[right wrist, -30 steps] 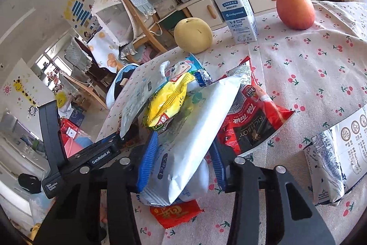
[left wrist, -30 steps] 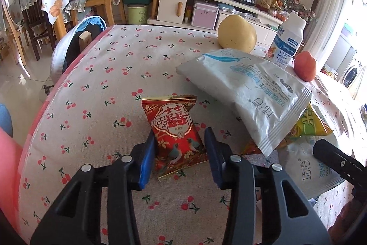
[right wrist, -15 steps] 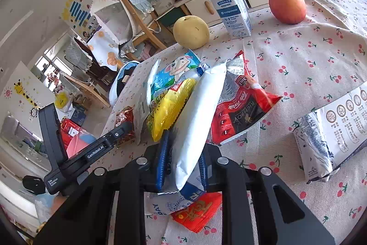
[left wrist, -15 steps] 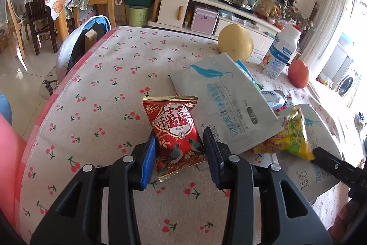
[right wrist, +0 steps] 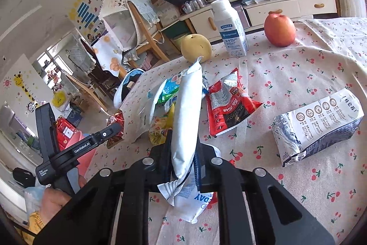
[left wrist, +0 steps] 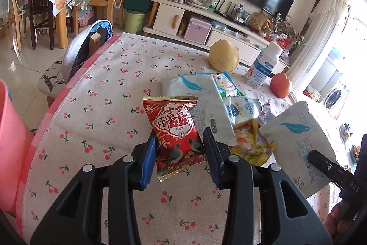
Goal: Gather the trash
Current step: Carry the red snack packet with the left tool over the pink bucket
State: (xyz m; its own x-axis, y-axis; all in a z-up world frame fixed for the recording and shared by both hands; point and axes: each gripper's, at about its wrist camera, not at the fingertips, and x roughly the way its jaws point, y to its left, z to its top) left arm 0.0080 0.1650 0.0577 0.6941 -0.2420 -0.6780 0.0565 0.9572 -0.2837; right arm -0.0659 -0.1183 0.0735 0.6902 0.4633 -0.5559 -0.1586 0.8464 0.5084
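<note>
left gripper clamped on red packet, lifted off tablecloth | right gripper just closed, pinching white pouch edgewise | both apparently bound for bin

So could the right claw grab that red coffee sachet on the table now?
Probably not yet: the right claw is shut on a white packet. The sachet itself lies uncovered on the table, so once emptied, likely yes.

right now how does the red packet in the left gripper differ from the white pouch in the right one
The red packet is small and glossy with gold print and birds; the white pouch is longer and plain, with a blue feather. The red packet shows its face to the left wrist camera; the white pouch stands edge-on to the right one. Both are clamped and lifted.
</note>
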